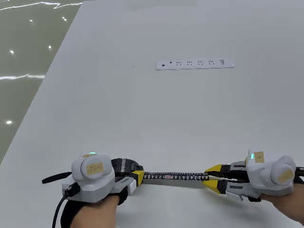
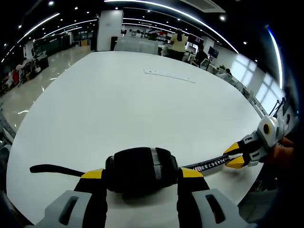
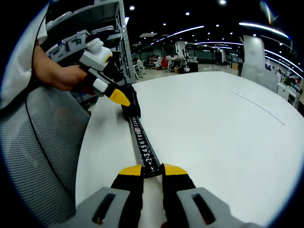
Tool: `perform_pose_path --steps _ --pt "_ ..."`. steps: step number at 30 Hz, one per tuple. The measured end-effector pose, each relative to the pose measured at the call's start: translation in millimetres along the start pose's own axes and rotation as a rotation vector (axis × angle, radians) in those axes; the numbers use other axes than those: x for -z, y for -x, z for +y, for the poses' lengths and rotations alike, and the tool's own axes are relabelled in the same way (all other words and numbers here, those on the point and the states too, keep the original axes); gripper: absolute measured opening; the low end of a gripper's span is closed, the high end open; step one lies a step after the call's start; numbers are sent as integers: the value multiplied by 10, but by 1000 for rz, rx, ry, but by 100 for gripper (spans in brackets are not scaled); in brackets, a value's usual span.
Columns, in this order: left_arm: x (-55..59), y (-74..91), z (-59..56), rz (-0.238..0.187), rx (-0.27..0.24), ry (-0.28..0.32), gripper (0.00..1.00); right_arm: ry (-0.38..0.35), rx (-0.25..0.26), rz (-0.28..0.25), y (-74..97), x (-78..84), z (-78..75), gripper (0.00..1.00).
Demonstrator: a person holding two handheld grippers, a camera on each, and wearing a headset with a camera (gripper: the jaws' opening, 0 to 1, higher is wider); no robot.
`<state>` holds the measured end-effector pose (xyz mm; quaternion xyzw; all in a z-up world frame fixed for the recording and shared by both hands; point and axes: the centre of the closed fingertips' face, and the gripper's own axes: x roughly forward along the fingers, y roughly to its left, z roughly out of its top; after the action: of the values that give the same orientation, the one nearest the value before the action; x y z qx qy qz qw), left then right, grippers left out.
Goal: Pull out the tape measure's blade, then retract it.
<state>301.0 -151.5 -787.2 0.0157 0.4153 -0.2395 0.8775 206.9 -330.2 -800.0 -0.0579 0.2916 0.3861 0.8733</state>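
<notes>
The white table (image 1: 142, 109) is bare around the work except for a flat white power strip (image 1: 194, 63), which lies well apart from the blade at 12 o'clock, so nothing stands between the two tools. Shiny floor (image 1: 28, 47) shows past the table edge at 10 o'clock. A black cable (image 1: 58, 211) runs off the left tool at 7 o'clock in the head view.

The left gripper (image 2: 141, 173) is clamped on the black tape measure (image 2: 137, 159), which rests on the table at 6 o'clock, its strap (image 2: 52, 169) trailing to 9 o'clock. The blade (image 3: 142, 142) is pulled out and stretches flat across to the right gripper (image 3: 152, 171), whose yellow-tipped jaws pinch its end.

The blade's end hook is hidden between those jaws. The case's underside is covered by the left tool. In the head view the blade's numbers are too small to read, and the right hand (image 1: 289, 202) is cut off at 4 o'clock. Background shelving (image 3: 95, 23) and distant people (image 2: 179, 42) are blurred.
</notes>
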Motion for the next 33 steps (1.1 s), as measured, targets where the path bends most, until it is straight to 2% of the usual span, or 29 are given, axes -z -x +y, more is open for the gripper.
perform_pose_path --steps 17,33 --pt "-11 11 2 10 37 12 56 31 -49 -7 -236 -173 127 13" --pt "-16 15 7 12 49 35 56 31 -76 -19 -406 -272 157 13"
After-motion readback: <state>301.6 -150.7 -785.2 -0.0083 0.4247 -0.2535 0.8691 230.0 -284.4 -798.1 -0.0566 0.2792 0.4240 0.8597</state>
